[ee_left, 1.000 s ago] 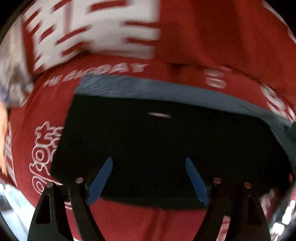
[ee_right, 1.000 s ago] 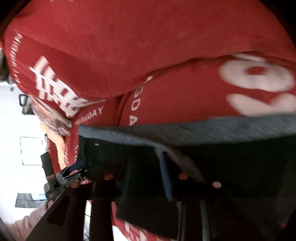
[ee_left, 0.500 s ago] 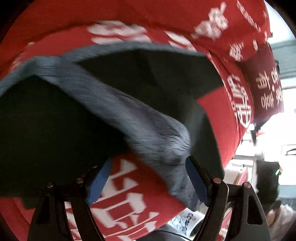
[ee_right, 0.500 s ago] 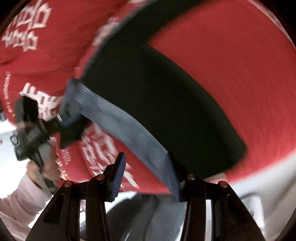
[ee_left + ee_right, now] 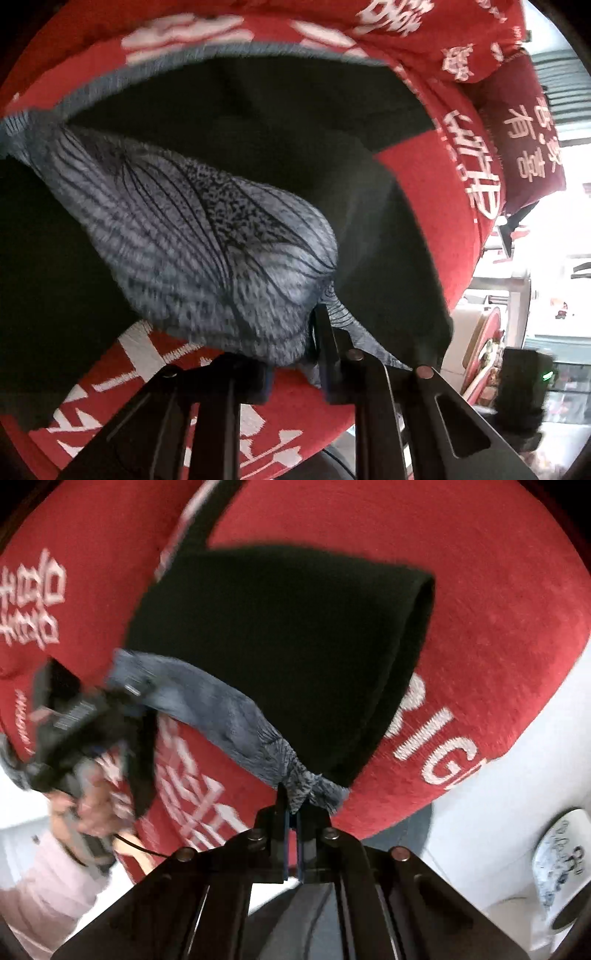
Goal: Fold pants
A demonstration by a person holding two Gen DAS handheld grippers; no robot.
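Both grippers, left gripper [image 5: 295, 354] and right gripper [image 5: 291, 812], were clamped on the grey waistband [image 5: 229, 716] (stretched between them); dark pants [image 5: 288, 646] trailed away over the red blanket [image 5: 480, 590].

You are in a home, probably a bedroom: a red blanket [image 5: 424, 184] with white lettering covers the bed, a maroon cushion [image 5: 524, 133] lies far right.
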